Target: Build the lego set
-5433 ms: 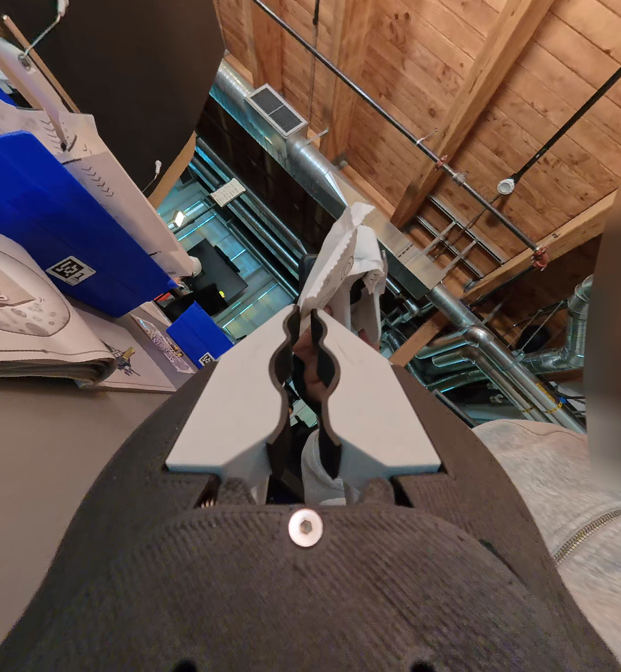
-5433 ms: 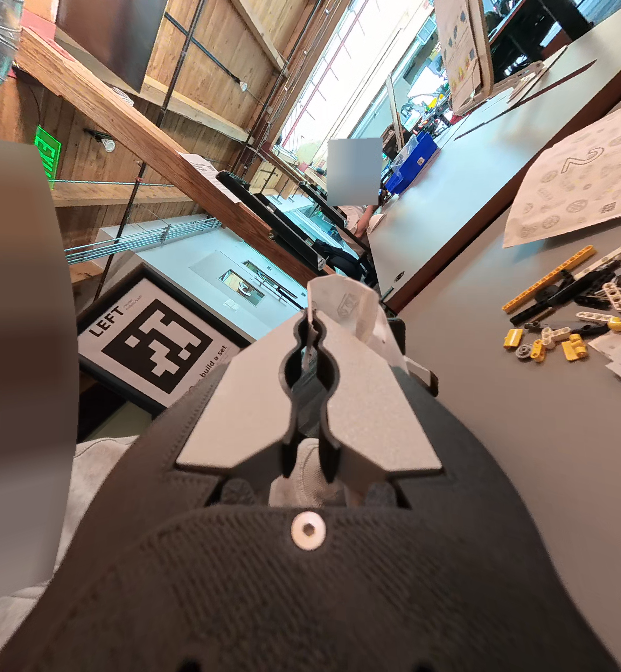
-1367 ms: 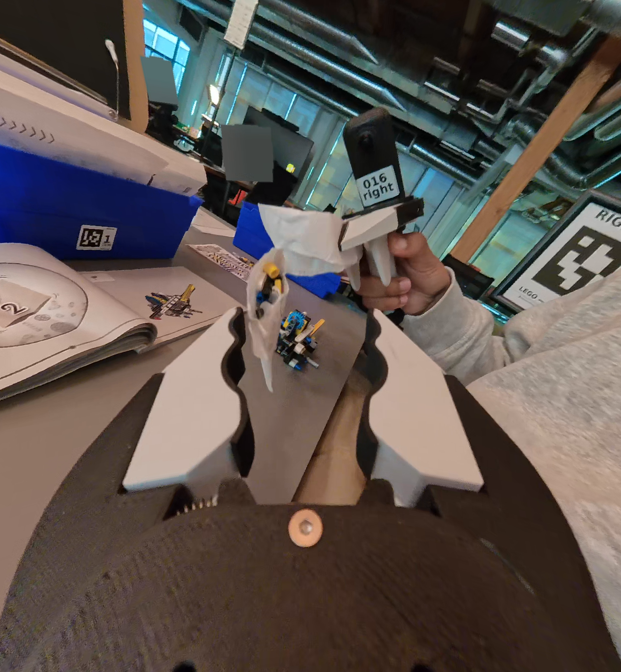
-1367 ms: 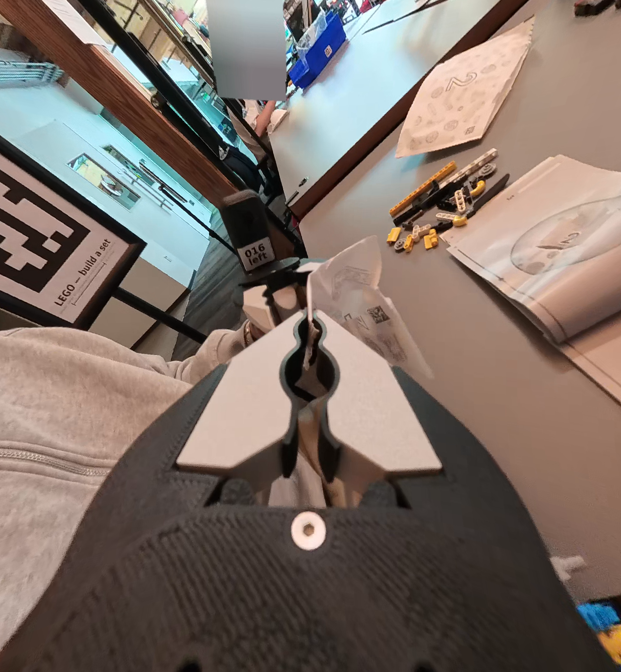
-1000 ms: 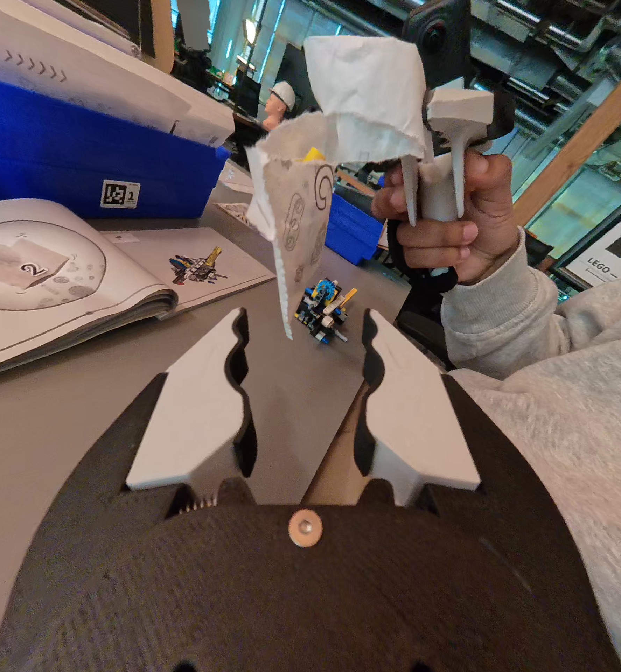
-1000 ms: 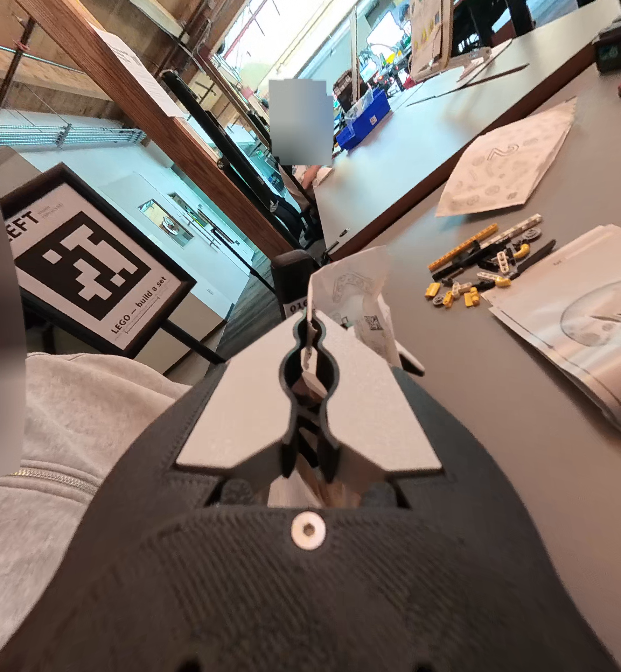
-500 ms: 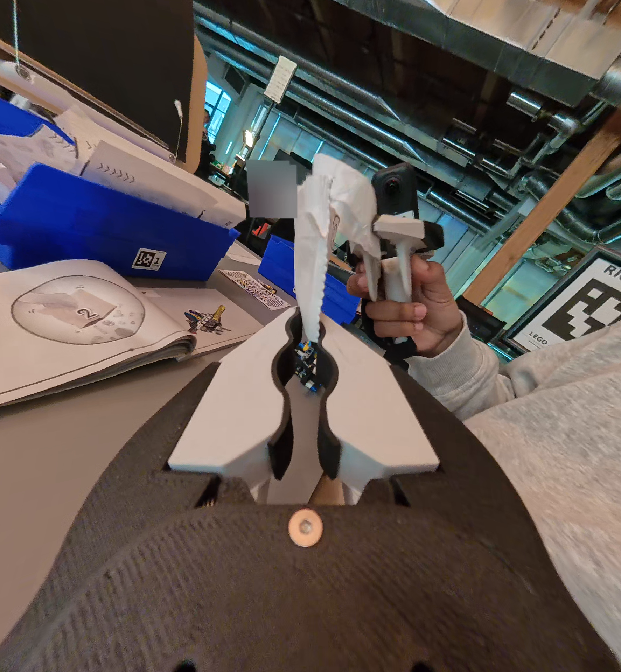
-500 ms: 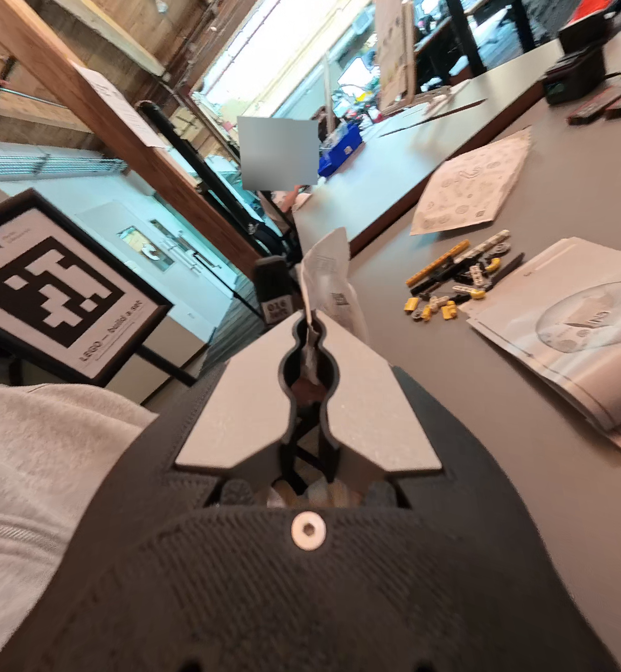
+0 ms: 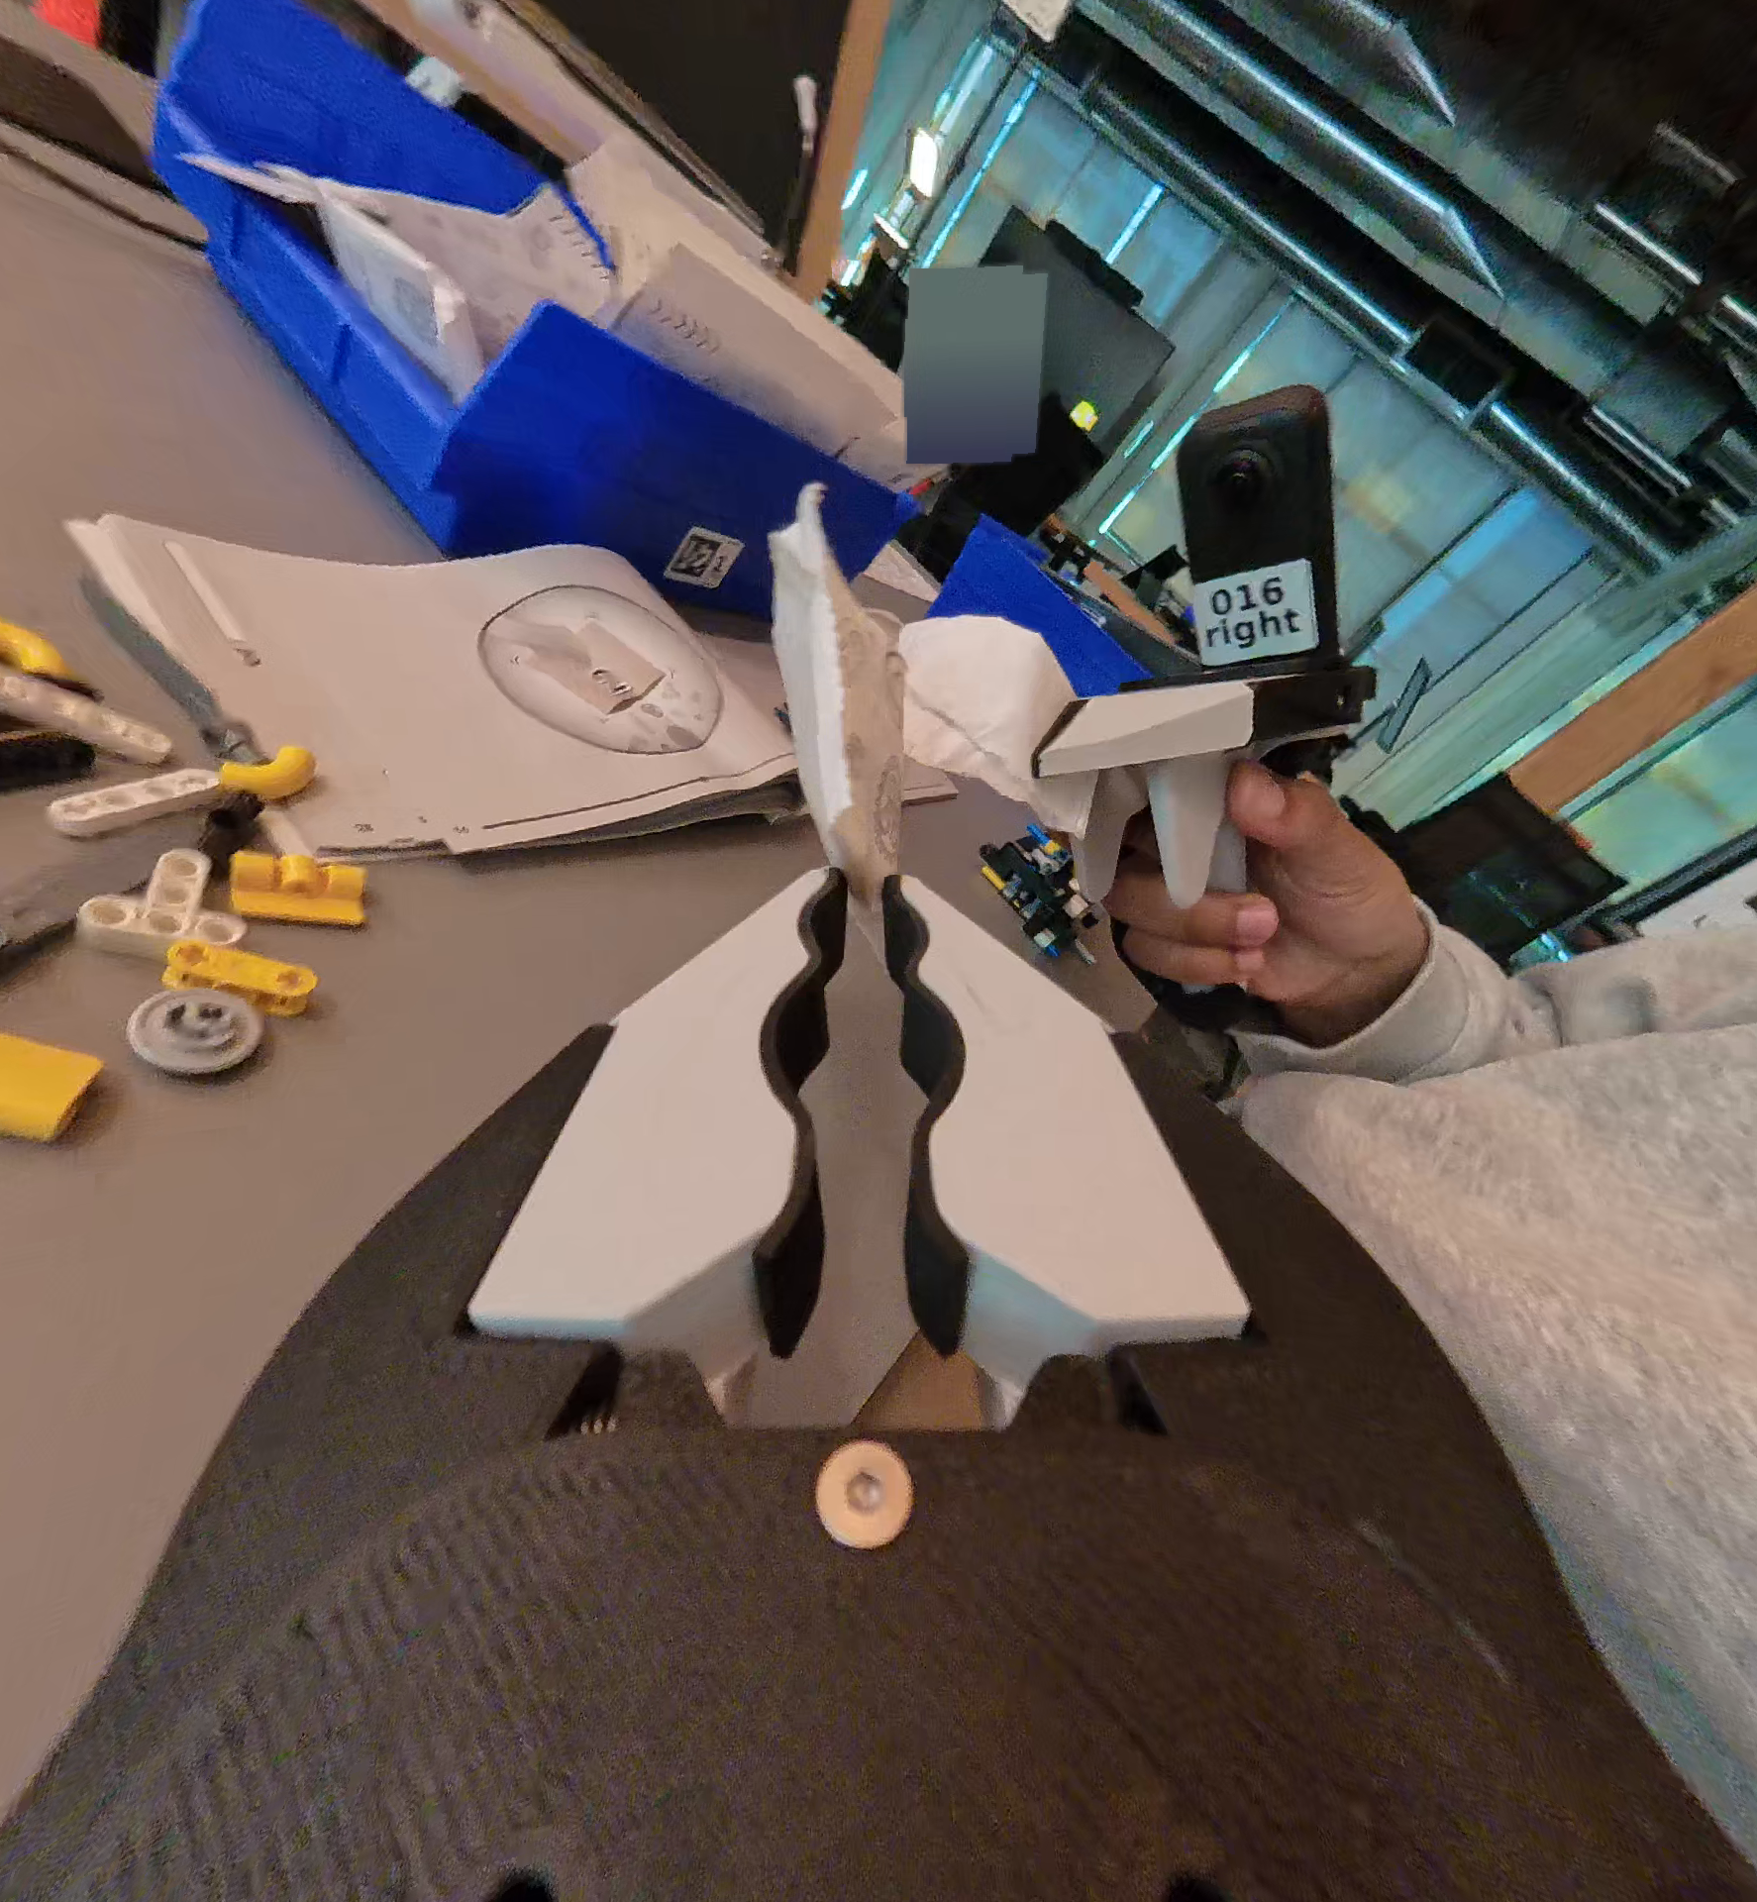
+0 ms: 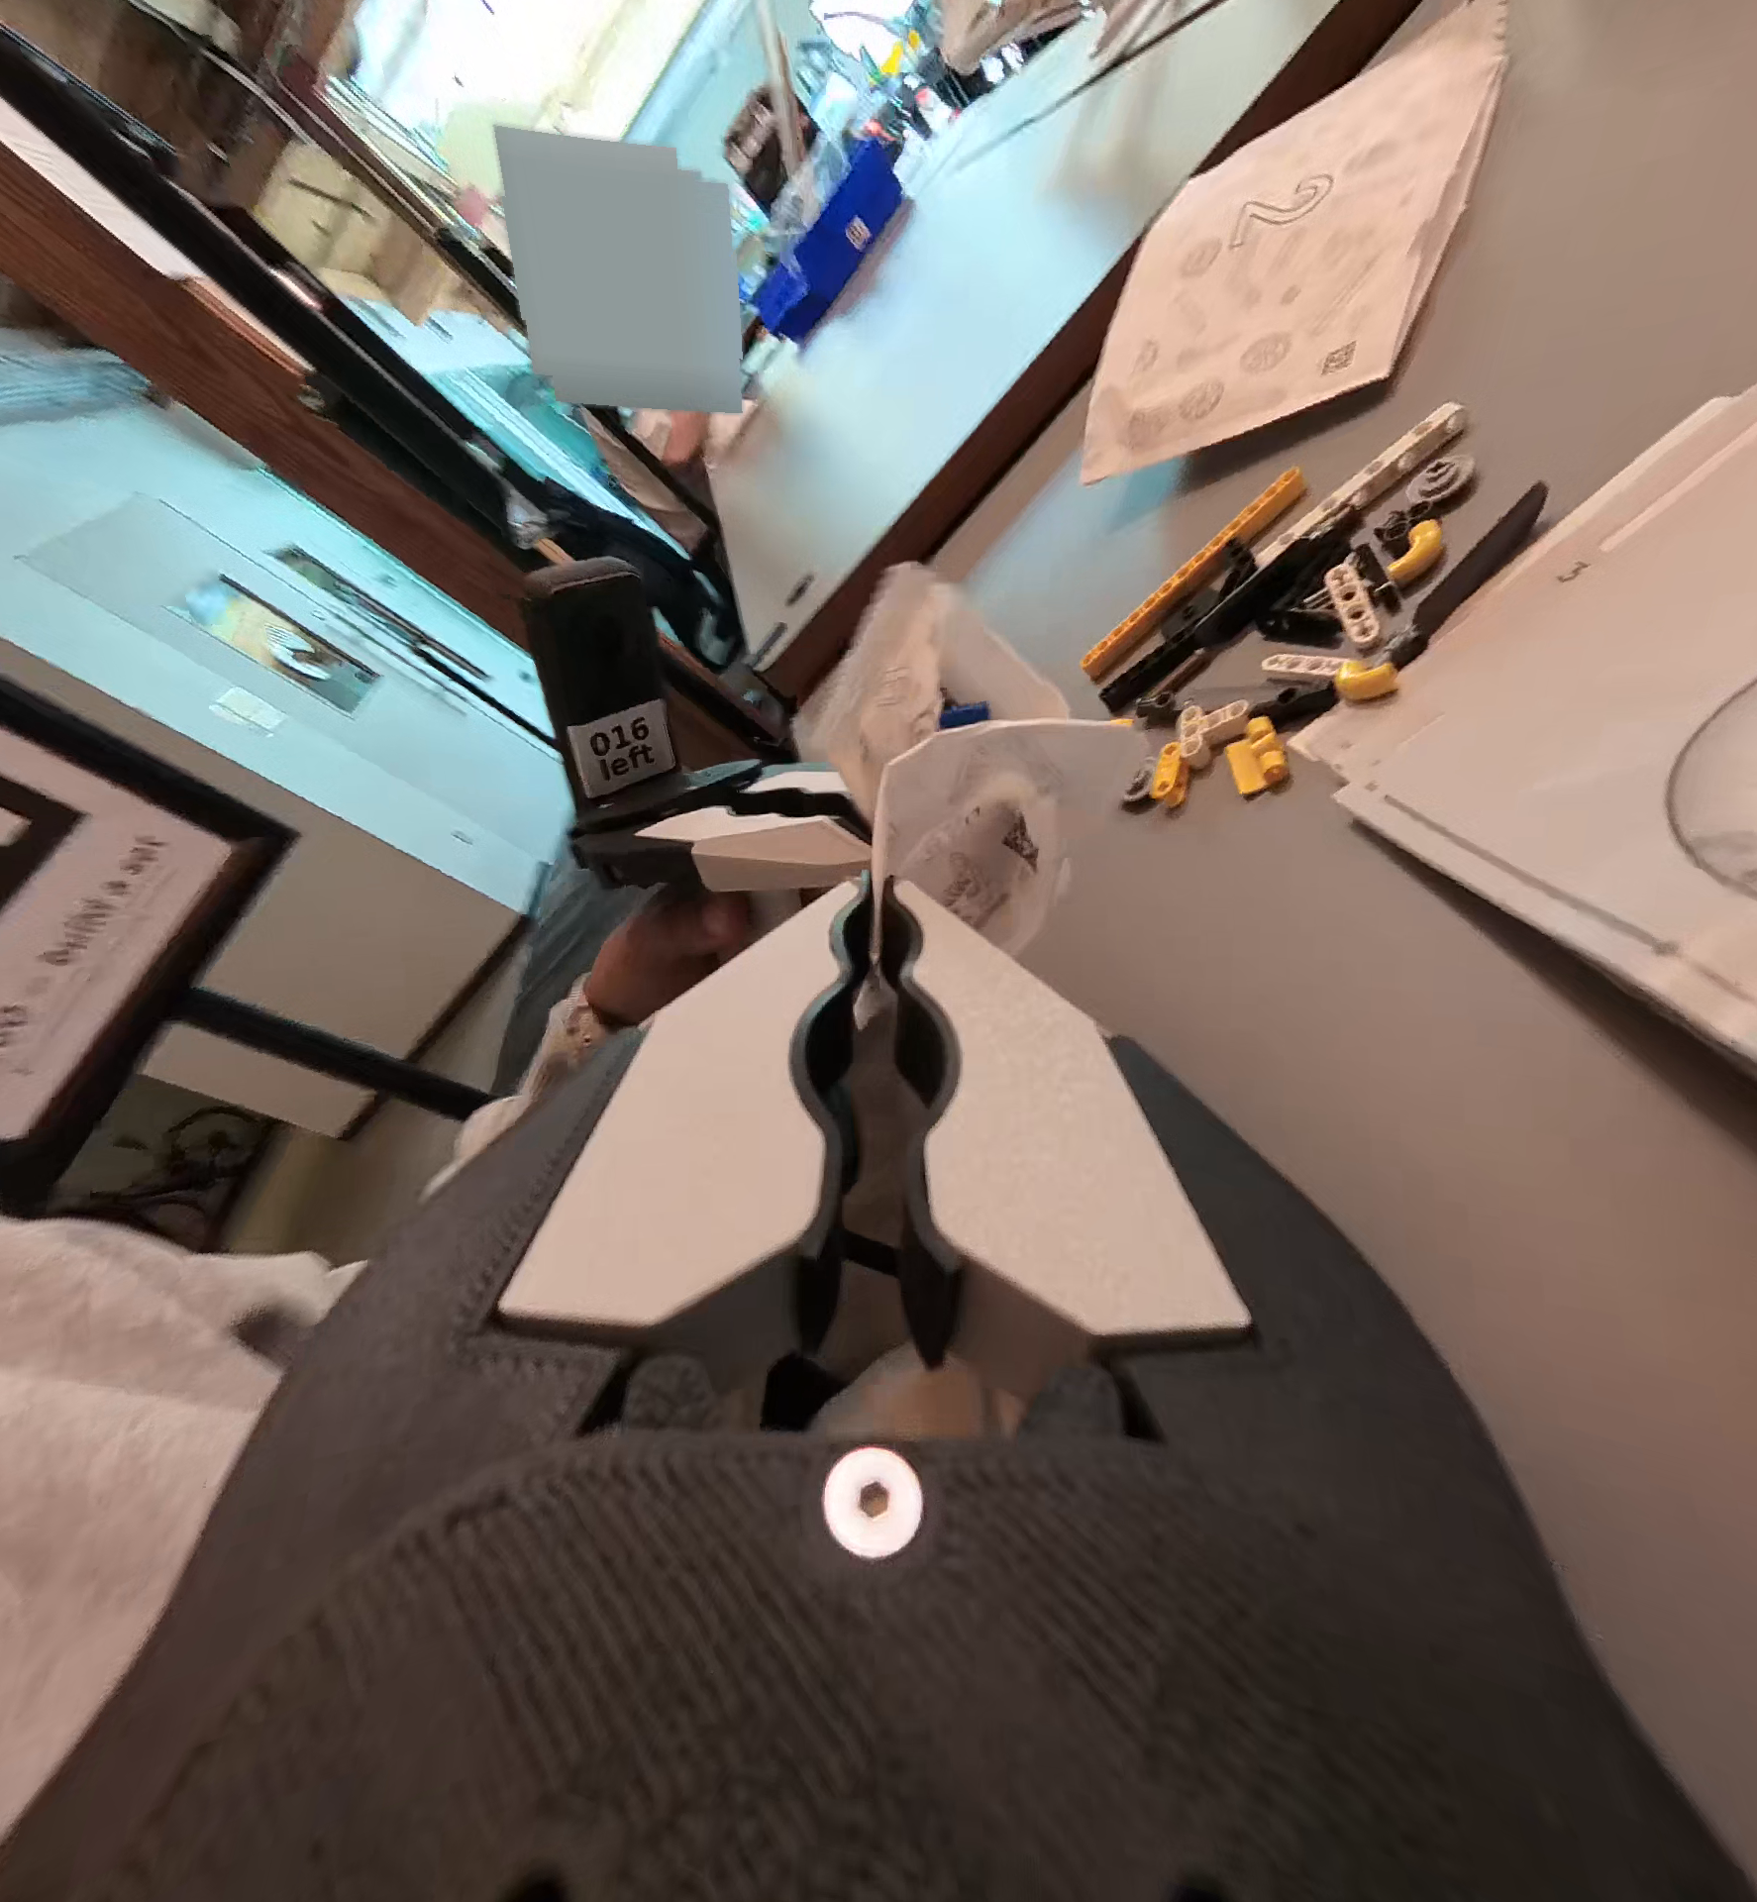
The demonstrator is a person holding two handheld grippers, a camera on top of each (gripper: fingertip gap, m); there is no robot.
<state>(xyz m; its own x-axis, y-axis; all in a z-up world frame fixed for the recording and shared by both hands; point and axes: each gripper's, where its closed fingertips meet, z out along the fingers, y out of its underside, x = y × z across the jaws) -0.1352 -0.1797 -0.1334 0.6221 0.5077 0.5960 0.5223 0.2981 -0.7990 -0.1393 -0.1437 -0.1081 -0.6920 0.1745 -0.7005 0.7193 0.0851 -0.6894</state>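
Note:
A white paper parts bag (image 9: pixel 844 720) hangs in the air between my two grippers. My left gripper (image 9: pixel 862 887) is shut on its lower edge. My right gripper (image 10: pixel 872 897) is shut on another edge of the bag (image 10: pixel 967 813). In the left wrist view the right gripper (image 9: pixel 1047 756) pinches the crumpled far side of the bag. In the right wrist view the left gripper (image 10: pixel 854 846) grips the bag from the left. A small blue, black and yellow lego build (image 9: pixel 1039 897) stands on the grey table (image 9: pixel 185 1287) behind the bag.
Loose yellow, white, grey and black lego parts (image 9: pixel 185 906) lie left on the table, also in the right wrist view (image 10: pixel 1265 638). An open instruction booklet (image 9: pixel 545 710) lies behind them. Blue bins (image 9: pixel 566 432) stand farther back. A flat printed paper bag (image 10: pixel 1286 257) lies beyond the parts. There is about 5 centimeters between the tips of the two grippers.
My left gripper, open a second ago, has shut on the bag's lower edge. Both grippers have since tilted down toward the table, with the bag stretched between them.

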